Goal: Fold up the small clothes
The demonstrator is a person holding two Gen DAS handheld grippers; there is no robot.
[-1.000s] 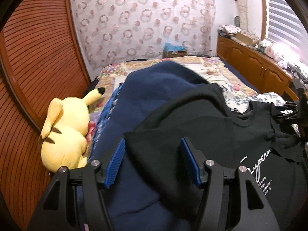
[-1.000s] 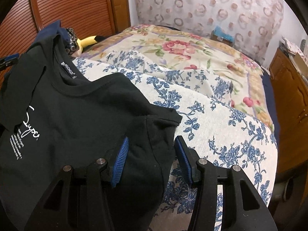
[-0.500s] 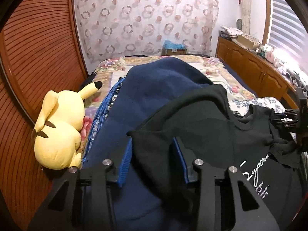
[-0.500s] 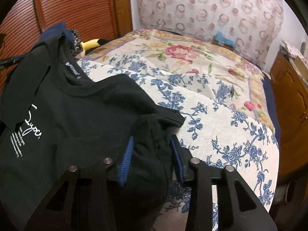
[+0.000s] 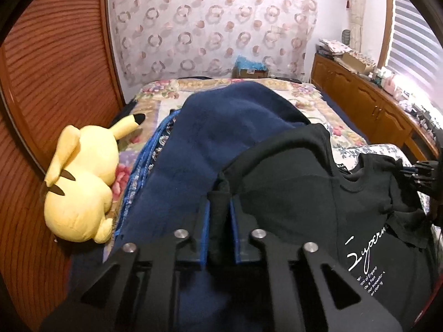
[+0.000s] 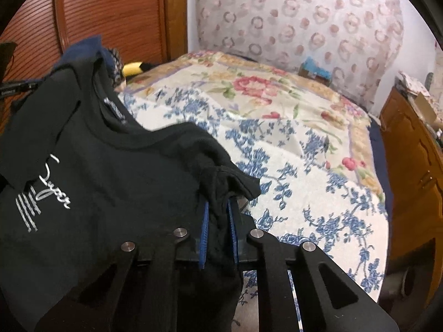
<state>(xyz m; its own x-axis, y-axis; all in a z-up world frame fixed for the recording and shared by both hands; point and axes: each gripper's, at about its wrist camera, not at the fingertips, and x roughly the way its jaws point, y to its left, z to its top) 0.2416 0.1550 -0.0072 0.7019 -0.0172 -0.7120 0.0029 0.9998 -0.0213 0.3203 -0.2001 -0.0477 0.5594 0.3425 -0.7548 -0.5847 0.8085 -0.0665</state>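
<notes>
A black T-shirt (image 5: 299, 193) with white lettering is stretched between my two grippers above the bed; it also shows in the right wrist view (image 6: 110, 182). My left gripper (image 5: 219, 207) is shut on a bunched fold of the shirt at its left shoulder. My right gripper (image 6: 218, 210) is shut on the shirt's right shoulder beside the sleeve. The right gripper also shows at the far right of the left wrist view (image 5: 415, 170), holding the shirt.
A navy blanket (image 5: 227, 127) lies under the shirt's left side on the bed with its floral quilt (image 6: 290, 127). A yellow plush toy (image 5: 80, 182) lies by the wooden slatted wall (image 5: 41, 83). Wooden cabinets (image 5: 373, 108) run along the right.
Both grippers have closed from open onto the black shirt's shoulders. The shirt's shoulder edges are now bunched and raised between the jaws.
</notes>
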